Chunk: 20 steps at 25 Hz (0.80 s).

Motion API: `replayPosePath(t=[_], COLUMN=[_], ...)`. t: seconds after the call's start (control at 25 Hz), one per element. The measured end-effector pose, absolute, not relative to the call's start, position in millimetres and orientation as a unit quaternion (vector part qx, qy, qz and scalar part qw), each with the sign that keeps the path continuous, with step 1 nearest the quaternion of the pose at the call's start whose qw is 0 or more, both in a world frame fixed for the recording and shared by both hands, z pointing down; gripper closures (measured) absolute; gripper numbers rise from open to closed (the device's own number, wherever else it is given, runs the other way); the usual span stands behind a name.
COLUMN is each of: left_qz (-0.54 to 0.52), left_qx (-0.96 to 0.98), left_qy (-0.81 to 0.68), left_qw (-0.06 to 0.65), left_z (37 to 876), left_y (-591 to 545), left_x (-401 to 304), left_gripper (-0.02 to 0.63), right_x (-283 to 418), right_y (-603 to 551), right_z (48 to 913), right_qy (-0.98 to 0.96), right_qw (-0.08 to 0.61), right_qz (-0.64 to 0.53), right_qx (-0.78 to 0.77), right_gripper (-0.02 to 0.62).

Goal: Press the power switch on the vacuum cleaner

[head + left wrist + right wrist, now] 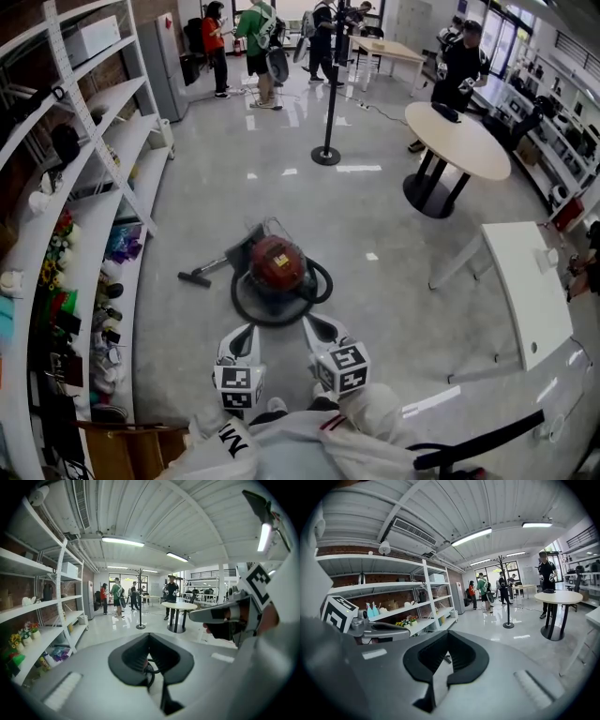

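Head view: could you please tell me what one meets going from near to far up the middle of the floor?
Red vacuum cleaner → black stanchion post → group of standing people.

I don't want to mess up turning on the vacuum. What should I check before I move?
1. Vacuum cleaner in sight on the floor ahead: ok.
2. Power switch found on it: cannot tell, too small to make out.
3. Left hand-held gripper empty, jaws together for pressing: ok.
4. Right hand-held gripper empty, jaws together: ok.
5. A gripper touching the vacuum cleaner: not ok, both are held short of it.
6. Hose looped around the base, out of the way: cannot tell.
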<state>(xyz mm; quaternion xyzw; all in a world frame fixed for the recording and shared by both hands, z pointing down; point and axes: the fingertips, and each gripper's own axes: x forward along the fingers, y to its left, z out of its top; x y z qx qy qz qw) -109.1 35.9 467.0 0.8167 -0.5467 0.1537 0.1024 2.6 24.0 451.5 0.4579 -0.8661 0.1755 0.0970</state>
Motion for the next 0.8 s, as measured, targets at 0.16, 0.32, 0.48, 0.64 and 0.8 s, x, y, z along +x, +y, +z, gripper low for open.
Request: replayPosePath(t=[0.16,0.32,0.48,0.64,0.8], left_qz=[0.159,0.158,0.152,0.15,0.147], left_qx=[0.817,0.822,0.827,0.827,0.827], left_qy=[-0.544,-0.537,-0.529,-0.531,-0.532], left_qw=[0.108,0.109,0.111,0.105,0.111], left_z=[476,479,478,478,474], left_y=[51,58,63,59,60], left_x=[-133,-146,-150,-152,-151], left_gripper=[0.606,0.606,0.606,0.606,0.606], right_x=[-17,-27,-36,-42,-37], right_y=[38,48,56,52,52], right_z=[454,459,460,460,453], right_qy=[-0.862,-0.855,-0.853,-0.853,-0.852], right_qw=[0.098,0.099,0.102,0.102,0.098], right_qz=[0.178,0.181,0.184,0.191,0.19], right_qx=[0.465,0.476,0.478,0.476,0.477], right_gripper=[0.595,0.595,0.595,0.595,0.595])
